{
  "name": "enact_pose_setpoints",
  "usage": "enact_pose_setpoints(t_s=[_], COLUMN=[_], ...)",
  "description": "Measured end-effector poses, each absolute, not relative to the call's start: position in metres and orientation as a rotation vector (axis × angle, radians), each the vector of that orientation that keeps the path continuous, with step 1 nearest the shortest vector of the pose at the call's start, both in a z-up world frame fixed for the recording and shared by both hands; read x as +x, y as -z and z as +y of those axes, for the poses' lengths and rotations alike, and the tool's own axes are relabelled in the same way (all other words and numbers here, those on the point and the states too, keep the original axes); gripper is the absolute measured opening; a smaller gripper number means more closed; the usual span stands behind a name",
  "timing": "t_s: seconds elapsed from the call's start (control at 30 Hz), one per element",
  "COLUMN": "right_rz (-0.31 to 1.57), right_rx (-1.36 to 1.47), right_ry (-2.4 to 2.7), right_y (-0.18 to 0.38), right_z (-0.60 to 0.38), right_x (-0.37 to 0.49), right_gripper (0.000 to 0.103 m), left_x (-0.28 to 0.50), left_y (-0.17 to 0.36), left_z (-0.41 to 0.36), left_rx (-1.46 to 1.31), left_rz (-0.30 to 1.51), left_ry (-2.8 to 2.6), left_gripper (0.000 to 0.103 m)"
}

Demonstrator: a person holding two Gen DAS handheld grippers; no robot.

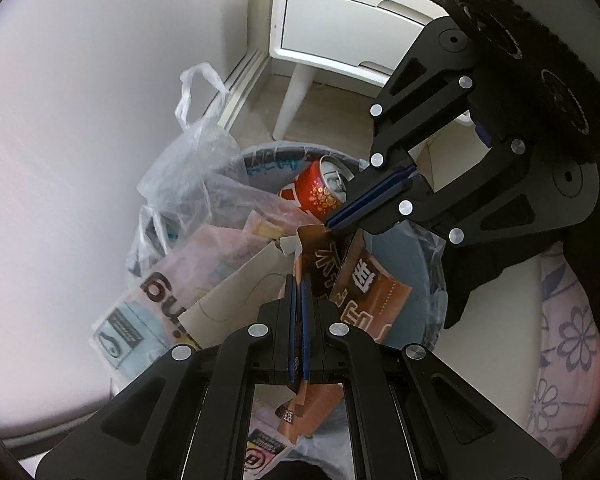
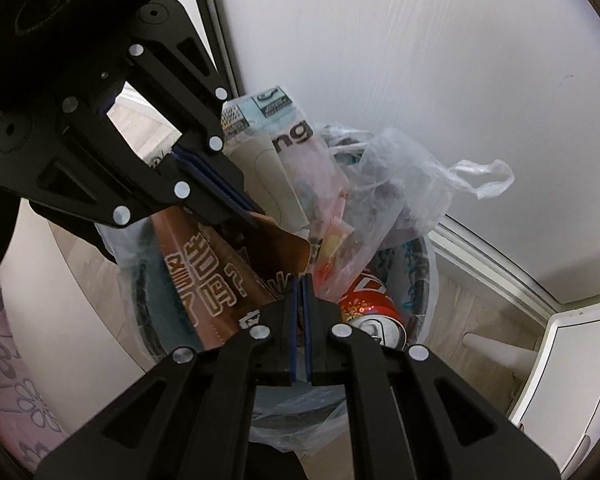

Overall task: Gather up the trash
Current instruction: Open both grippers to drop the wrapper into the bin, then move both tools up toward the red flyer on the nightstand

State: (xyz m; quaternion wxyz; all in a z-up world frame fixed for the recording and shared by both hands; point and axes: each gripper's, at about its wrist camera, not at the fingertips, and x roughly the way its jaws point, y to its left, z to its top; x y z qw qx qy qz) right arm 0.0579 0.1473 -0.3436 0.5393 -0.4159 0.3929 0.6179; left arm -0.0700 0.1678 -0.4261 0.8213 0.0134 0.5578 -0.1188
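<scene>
A brown snack wrapper (image 1: pixel 364 292) with white lettering hangs over a grey round bin (image 1: pixel 260 151) lined with a clear bag. My left gripper (image 1: pixel 299 280) is shut on the wrapper's lower part, and the foil runs through between its pads. My right gripper (image 1: pixel 331 225) is shut on the wrapper's top corner. In the right wrist view the right gripper (image 2: pixel 300 278) pinches the wrapper (image 2: pixel 204 276) edge, and the left gripper (image 2: pixel 260 216) grips it from the upper left. In the bin (image 2: pixel 428 264) lie a red drink can (image 1: pixel 320 192) (image 2: pixel 368 308) and a pink and blue package (image 1: pixel 168 280) (image 2: pixel 292 140).
A crumpled clear plastic bag (image 1: pixel 192 160) (image 2: pixel 412 184) with a loop handle sticks up from the bin against the white wall (image 1: pixel 80 120). A white nightstand (image 1: pixel 340 32) (image 2: pixel 572 380) on legs stands beside the bin. Floral bedding (image 1: pixel 572 340) (image 2: pixel 4 340) lies on the other side.
</scene>
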Motion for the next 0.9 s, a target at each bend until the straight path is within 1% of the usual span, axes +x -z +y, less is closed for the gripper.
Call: enact_pose_setpoints(t_s=[0.17,0.2,0.23,0.27,0.3,0.33,0.37,0.4,0.43,0.47,0.5,0.53,0.57,0.6,0.77,0.9], right_rz=[0.915,0.9,0.887,0.871,0.861,0.852,0.843,0.84,0.834,0.829,0.826,0.822,0.813,0.805,0.752,0.707], right_rx=[-0.998,-1.001,-1.005,-1.006,-1.006,-1.005,-0.998,-0.991,-0.982,-0.974,-0.968,-0.961,-0.953,-0.948,-0.885,-0.826], right_ry=[-1.465,-1.459,-1.451,-1.442,-1.436,-1.43,-1.424,-1.423,-1.423,-1.423,-1.421,-1.421,-1.418,-1.416,-1.383,-1.329], right_y=[0.343,0.342,0.343,0.342,0.342,0.341,0.339,0.337,0.335,0.333,0.332,0.331,0.329,0.328,0.311,0.293], right_z=[0.146,0.145,0.145,0.144,0.144,0.144,0.143,0.142,0.142,0.143,0.142,0.142,0.142,0.142,0.136,0.129], right_x=[0.059,0.059,0.059,0.06,0.061,0.062,0.063,0.065,0.066,0.067,0.068,0.069,0.07,0.073,0.084,0.094], right_gripper=[0.005,0.007,0.009,0.011,0.02,0.039,0.05,0.067,0.072,0.072,0.073,0.08,0.084,0.09,0.09,0.09], left_x=[-0.069,-0.069,-0.069,-0.07,-0.07,-0.072,-0.073,-0.074,-0.075,-0.077,-0.078,-0.079,-0.08,-0.081,-0.085,-0.085], left_y=[0.425,0.424,0.424,0.423,0.422,0.421,0.419,0.418,0.416,0.414,0.413,0.412,0.41,0.408,0.391,0.363], left_z=[0.17,0.17,0.17,0.17,0.17,0.17,0.17,0.171,0.171,0.171,0.172,0.174,0.175,0.175,0.183,0.187], left_rx=[0.03,0.038,0.05,0.053,0.051,0.062,0.067,0.066,0.071,0.076,0.074,0.069,0.067,0.067,0.067,0.082], left_rz=[1.193,1.193,1.193,1.195,1.195,1.19,1.184,1.183,1.179,1.173,1.17,1.167,1.16,1.155,1.113,1.048], left_ry=[0.248,0.244,0.239,0.236,0.236,0.225,0.218,0.218,0.211,0.201,0.196,0.191,0.182,0.173,0.108,0.042], left_gripper=[0.001,0.002,0.007,0.021,0.04,0.048,0.056,0.061,0.064,0.069,0.072,0.074,0.078,0.086,0.097,0.097])
